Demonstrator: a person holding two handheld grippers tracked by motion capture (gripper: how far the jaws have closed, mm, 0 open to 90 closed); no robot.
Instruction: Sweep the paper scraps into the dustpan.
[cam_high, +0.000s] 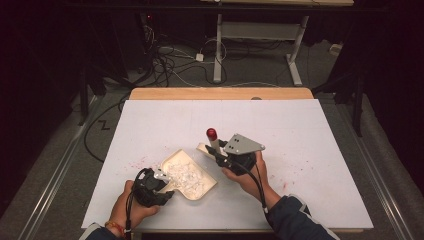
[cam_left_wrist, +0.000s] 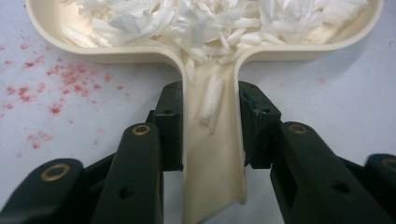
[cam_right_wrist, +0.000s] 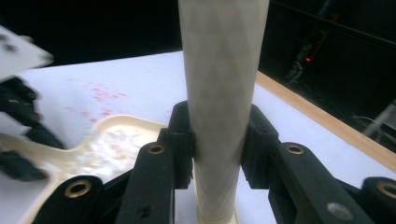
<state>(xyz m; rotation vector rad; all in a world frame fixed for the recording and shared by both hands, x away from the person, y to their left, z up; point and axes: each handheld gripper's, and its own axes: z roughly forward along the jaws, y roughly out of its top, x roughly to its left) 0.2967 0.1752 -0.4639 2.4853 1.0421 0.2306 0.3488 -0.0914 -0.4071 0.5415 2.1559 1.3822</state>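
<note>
In the high view the brush (cam_high: 212, 141) shows as little more than a pale handle with a red cap sticking up at mid-frame; its bristle end is hidden behind the right gripper (cam_high: 220, 156) and its grey plate. In the right gripper view the handle (cam_right_wrist: 219, 93) runs out of the top of the frame, so its cap is cut off, and the scene at lower left is blurred. The right gripper's fingers (cam_right_wrist: 180, 140) pinch this handle from both sides.

The cream dustpan (cam_high: 187, 175) lies on the white desk (cam_high: 310, 150) at lower centre of the high view, heaped with white paper shreds (cam_left_wrist: 205, 21); a few shreds lie down its channelled handle (cam_left_wrist: 212, 154). The left gripper (cam_high: 162, 186) has its fingers (cam_left_wrist: 170, 121) clamped on that handle. The pan's far rim is cut off at the top of the left gripper view. Red specks (cam_left_wrist: 60, 84) dot the desk at the left there. No writing can be read.
</note>
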